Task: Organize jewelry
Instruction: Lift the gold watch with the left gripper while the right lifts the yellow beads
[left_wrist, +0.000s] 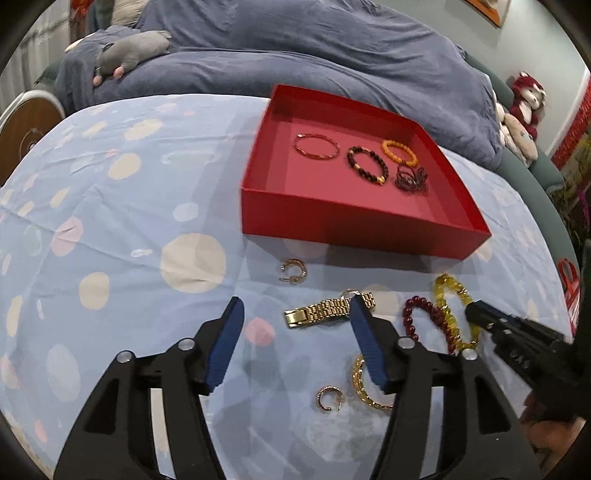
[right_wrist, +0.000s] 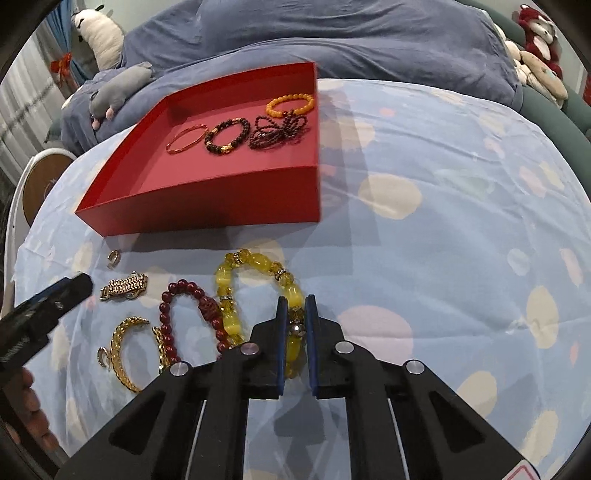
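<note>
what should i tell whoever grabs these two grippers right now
Left gripper: open, holding nothing, above the gold metal watch band.
Right gripper: closed on the yellow beaded bracelet, which lies on the blue spotted sheet.
Done: thin red bangle, dark beaded bracelet, orange beaded bracelet and dark red bead strand are in the red box.
Left: yellow bracelet, dark red beaded bracelet, gold chain bracelet, watch band, two small hoop earrings.

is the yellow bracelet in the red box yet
No, out: the yellow bracelet lies on the sheet before the red box, right gripper closed on it.
</note>
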